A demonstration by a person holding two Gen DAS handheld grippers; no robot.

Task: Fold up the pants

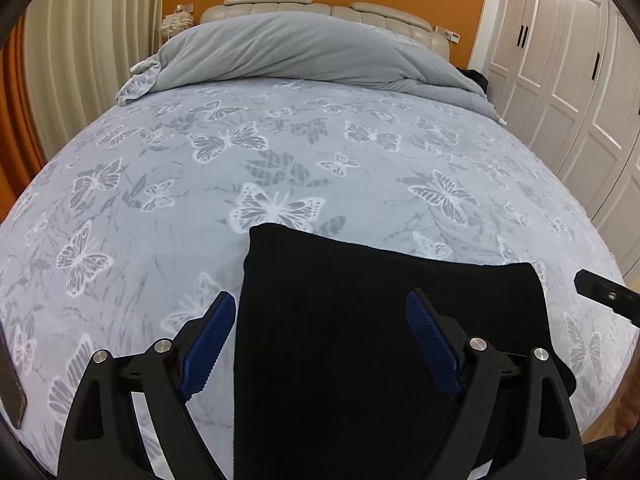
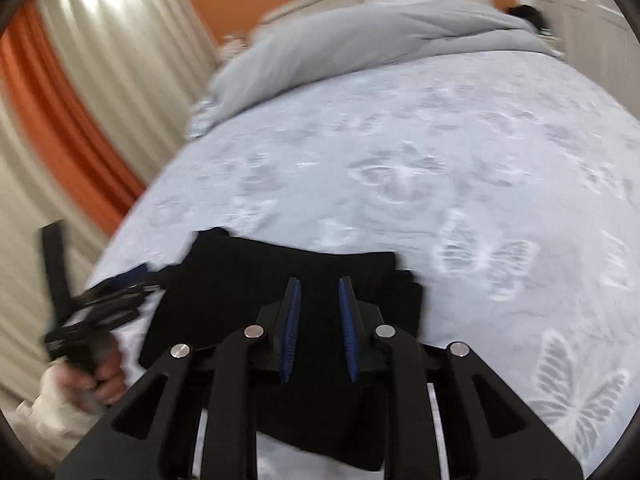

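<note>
No legible text or labels anywhere.

Black pants (image 1: pixel 384 344), folded, lying on a bed.

The pants are a plain black fabric bundle folded into a compact, roughly rectangular shape. They lie flat near the close edge of a pale blue butterfly-print bedspread (image 1: pixel 280 152). In the left wrist view the far edge runs straight with a rounded far-left corner. In the right wrist view (image 2: pixel 288 276) the layers are stacked, and the right-hand edges sit slightly offset from one another. Finer surface detail cannot be made out in the dark cloth.
</note>
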